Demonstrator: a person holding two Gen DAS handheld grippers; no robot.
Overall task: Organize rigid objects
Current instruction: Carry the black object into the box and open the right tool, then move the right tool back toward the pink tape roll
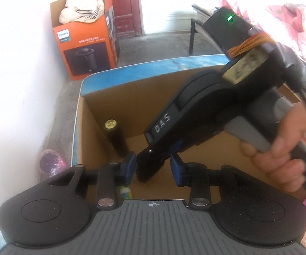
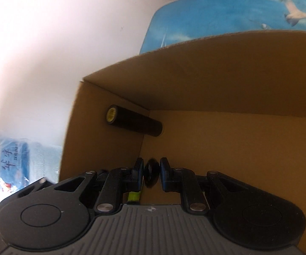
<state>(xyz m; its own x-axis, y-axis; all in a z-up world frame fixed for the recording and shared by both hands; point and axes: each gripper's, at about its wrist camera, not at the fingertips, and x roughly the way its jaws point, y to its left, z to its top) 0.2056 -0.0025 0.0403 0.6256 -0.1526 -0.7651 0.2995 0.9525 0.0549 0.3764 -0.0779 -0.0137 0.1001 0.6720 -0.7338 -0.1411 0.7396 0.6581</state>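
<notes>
An open cardboard box [image 1: 119, 97] stands on a blue table; it shows too in the right wrist view [image 2: 216, 70]. A black cylinder with a gold cap [image 1: 115, 137] leans in its left corner, also in the right wrist view [image 2: 134, 123]. My right gripper [image 2: 151, 173] is shut on a small black object [image 2: 152, 173] inside the box. In the left wrist view that gripper's body [image 1: 216, 106] reaches down into the box, and the black object [image 1: 147, 169] sits between my left gripper's fingers. My left gripper [image 1: 154, 167] is open above the box's near edge.
A blue table with a seagull print [image 2: 237, 14] lies under the box. An orange Philips carton [image 1: 85, 42] with cloth stands on the floor by a white wall. A yellow-green item [image 1: 125, 192] shows under the left finger. Plastic-wrapped goods [image 2: 15, 161] lie at left.
</notes>
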